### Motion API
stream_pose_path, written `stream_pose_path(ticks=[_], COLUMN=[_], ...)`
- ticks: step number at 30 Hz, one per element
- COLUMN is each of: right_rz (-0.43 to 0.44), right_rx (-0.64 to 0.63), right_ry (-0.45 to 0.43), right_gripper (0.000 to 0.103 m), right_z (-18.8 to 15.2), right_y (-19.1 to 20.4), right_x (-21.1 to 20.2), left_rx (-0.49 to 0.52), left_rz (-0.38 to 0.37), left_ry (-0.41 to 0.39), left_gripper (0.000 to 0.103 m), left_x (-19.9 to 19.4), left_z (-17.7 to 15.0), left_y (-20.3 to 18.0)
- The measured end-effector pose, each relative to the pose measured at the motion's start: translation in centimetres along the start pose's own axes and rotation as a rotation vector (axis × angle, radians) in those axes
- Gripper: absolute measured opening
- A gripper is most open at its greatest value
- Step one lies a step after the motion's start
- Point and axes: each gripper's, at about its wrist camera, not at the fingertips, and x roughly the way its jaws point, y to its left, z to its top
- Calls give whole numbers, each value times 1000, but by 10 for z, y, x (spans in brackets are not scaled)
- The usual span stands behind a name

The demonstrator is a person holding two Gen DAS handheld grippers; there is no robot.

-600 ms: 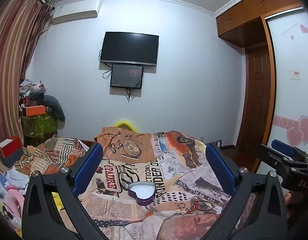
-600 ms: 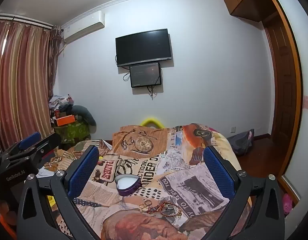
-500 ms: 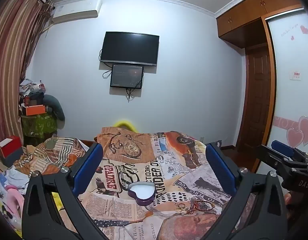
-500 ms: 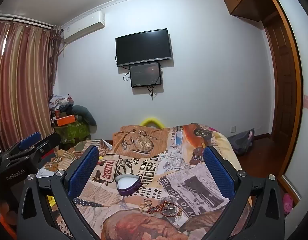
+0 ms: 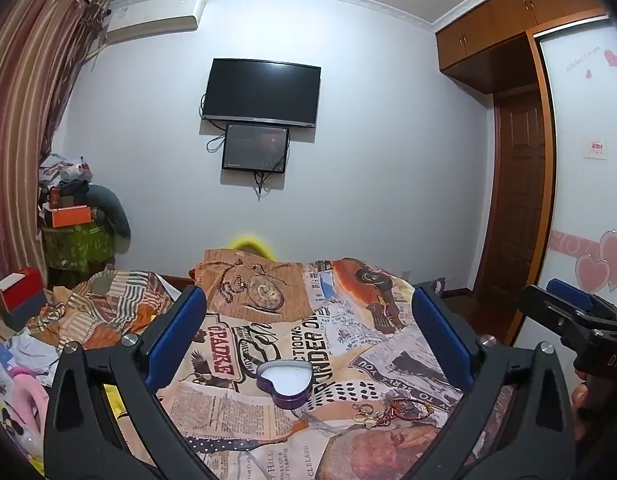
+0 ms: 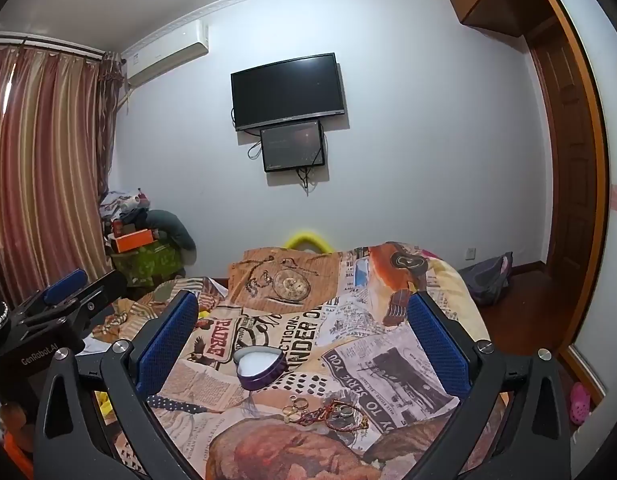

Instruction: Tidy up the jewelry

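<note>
A purple heart-shaped box (image 5: 285, 379) with a white inside lies open on the bed; it also shows in the right wrist view (image 6: 259, 366). A small heap of jewelry (image 5: 390, 409), rings and red and gold chains, lies just right of and nearer than the box, also in the right wrist view (image 6: 328, 411). My left gripper (image 5: 308, 336) is open and empty above the bed, short of both. My right gripper (image 6: 304, 334) is open and empty, likewise held above the bed. Each gripper shows at the other view's edge.
The bed carries a newspaper-print cover (image 5: 268, 320) with a rumpled striped blanket (image 5: 104, 304) at its left. A pile of boxes and clothes (image 5: 76, 220) stands by the curtain. A television (image 5: 262, 94) hangs on the far wall. A door (image 5: 516, 208) is to the right.
</note>
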Motion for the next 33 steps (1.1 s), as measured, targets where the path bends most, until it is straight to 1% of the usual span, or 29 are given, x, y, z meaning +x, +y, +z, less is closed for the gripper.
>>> stream_pose_path(ticks=[2,13,15,29,30,33], right_rz=[4,8,5,0,3,2], right_rx=[0,7,6,7,6,7], right_ry=[3,7,7,4,7,5], right_gripper=[103,103,103,103,103,103], right_z=[-4,-2,-3,-8,-3,-4], right_y=[1,-1,-1,1,-2,-2], right_x=[3,6,4,0,3,2], left_rx=[-4,3,7,1,2,4], left_rz=[-4,0,-3,-14,-15,-16], left_ry=[3,8,7,8,9,9], left_gripper=[103,103,103,103,103,103], left_x=[-3,-6,-1,0,0,0], left_z=[3,8,1,0,0,0], left_y=[1,4,1,1,1,1])
